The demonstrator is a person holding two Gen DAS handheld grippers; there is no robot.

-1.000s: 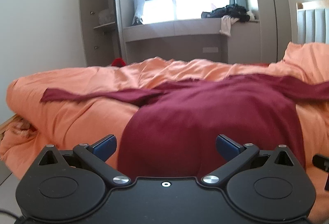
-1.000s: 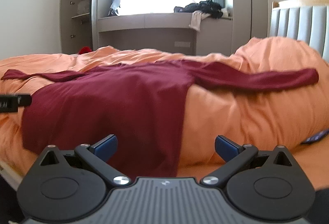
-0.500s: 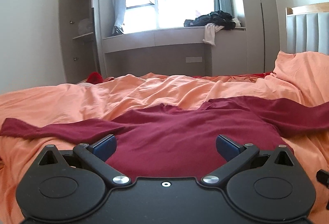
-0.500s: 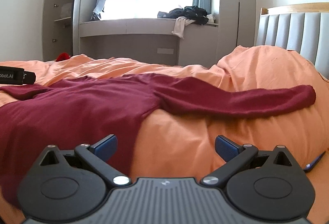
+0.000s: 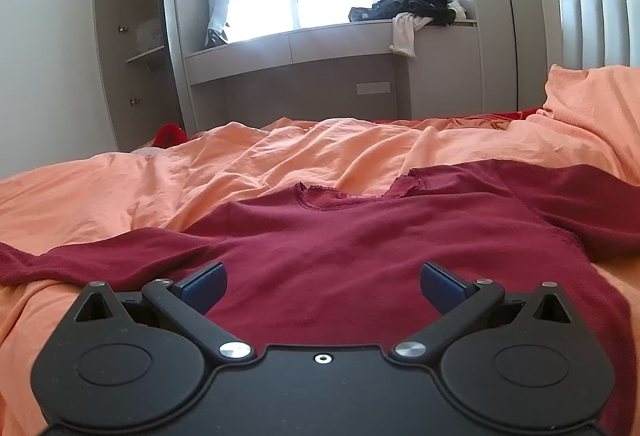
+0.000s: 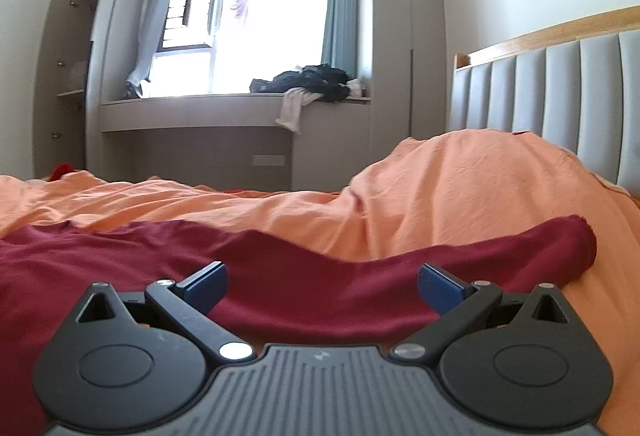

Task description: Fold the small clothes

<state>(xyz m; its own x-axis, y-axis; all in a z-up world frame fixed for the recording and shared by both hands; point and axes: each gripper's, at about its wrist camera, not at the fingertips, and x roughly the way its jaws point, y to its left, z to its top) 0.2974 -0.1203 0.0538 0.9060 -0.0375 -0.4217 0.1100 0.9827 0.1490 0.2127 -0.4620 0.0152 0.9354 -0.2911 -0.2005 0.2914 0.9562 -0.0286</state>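
A dark red long-sleeved top [image 5: 360, 236] lies spread flat on an orange bedcover [image 5: 280, 156], neckline [image 5: 340, 196] toward the window. One sleeve [image 5: 80, 260] stretches left in the left wrist view. The other sleeve [image 6: 460, 260] runs right in the right wrist view, its cuff [image 6: 580, 240] against a raised orange mound. My left gripper [image 5: 322, 282] hovers open over the top's body, nothing between its blue pads. My right gripper [image 6: 322, 282] is open low over the right sleeve near the shoulder.
A grey padded headboard [image 6: 560, 84] with a wooden rim stands at the right. Beyond the bed is a grey window bench [image 5: 320, 44] with a heap of dark and white clothes [image 5: 412, 12]. An open cabinet [image 5: 136, 48] stands at the left. A red item [image 5: 170, 134] lies past the bed's far edge.
Both grippers have moved forward and lower over the bed, closer to the top. The left now sits over its body near the neckline, the right over the right sleeve. Both stayed open.
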